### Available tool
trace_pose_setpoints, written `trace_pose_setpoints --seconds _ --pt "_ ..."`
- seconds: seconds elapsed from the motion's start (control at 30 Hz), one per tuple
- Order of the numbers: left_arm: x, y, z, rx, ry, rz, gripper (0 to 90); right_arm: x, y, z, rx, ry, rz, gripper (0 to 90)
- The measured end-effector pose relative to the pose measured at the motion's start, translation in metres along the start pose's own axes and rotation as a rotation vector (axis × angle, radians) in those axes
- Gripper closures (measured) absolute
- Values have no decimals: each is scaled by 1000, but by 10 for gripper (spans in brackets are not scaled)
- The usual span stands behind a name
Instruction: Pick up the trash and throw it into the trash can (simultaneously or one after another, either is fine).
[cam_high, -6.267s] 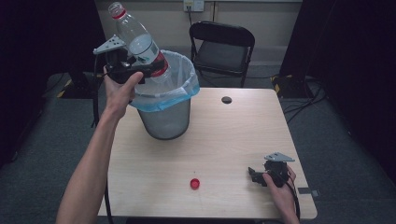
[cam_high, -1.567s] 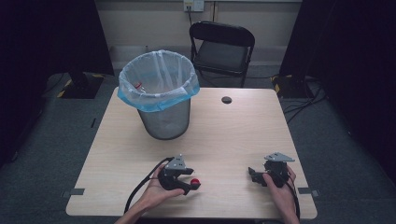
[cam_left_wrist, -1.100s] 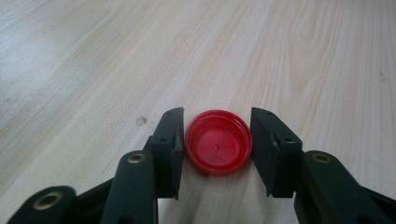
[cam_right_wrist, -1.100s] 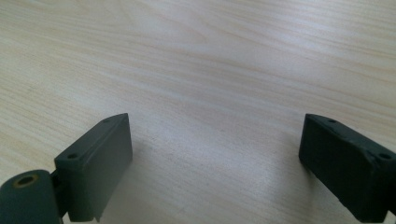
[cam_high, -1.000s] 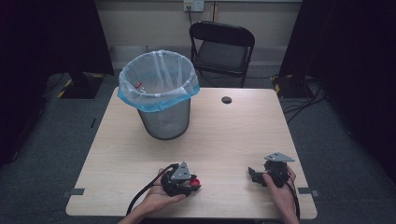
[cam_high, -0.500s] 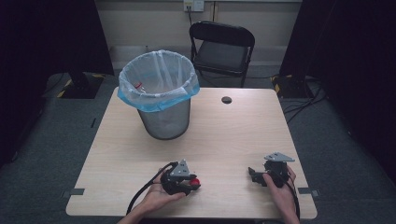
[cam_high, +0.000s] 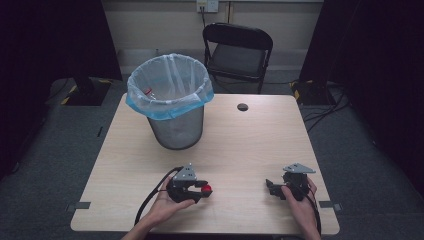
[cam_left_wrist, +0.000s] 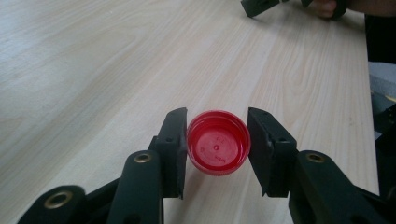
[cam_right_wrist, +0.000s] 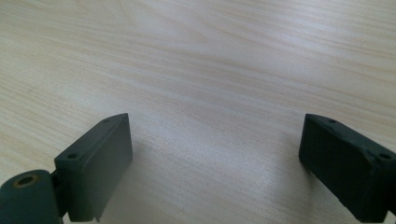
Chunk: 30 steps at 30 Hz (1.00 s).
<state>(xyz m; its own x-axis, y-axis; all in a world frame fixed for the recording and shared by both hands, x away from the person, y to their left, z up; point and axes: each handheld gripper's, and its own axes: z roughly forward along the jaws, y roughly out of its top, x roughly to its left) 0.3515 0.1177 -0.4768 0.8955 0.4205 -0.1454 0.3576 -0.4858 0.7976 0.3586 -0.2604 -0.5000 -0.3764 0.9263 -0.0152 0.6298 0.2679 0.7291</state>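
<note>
1. The bin (cam_high: 169, 102) stands on the table (cam_high: 250, 145), toward its far left.
2. Behind the table, a chair (cam_high: 239, 52).
3. Near the front edge, the left gripper (cam_high: 200, 190) has the bottle cap (cam_left_wrist: 217, 148) between its jaws.
4. The right gripper (cam_high: 272, 186) rests well apart, front right.

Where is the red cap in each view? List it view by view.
High view: red cap near the table's front edge, left of centre, in the left gripper's jaws.
Left gripper view: red cap low centre, pinched between the jaws.
Right gripper view: bare wood between open jaws.
Shared landmark: the light wooden table.
</note>
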Motion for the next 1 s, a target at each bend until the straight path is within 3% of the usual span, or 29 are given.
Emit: trace_pose_setpoints --seconds 0.53,1.0 --pt "8 13 -27 -119 6 -40 598 0 0 0 0 0 1 89" --pt "19 36 -55 -193 17 -27 598 0 0 0 0 0 1 89"
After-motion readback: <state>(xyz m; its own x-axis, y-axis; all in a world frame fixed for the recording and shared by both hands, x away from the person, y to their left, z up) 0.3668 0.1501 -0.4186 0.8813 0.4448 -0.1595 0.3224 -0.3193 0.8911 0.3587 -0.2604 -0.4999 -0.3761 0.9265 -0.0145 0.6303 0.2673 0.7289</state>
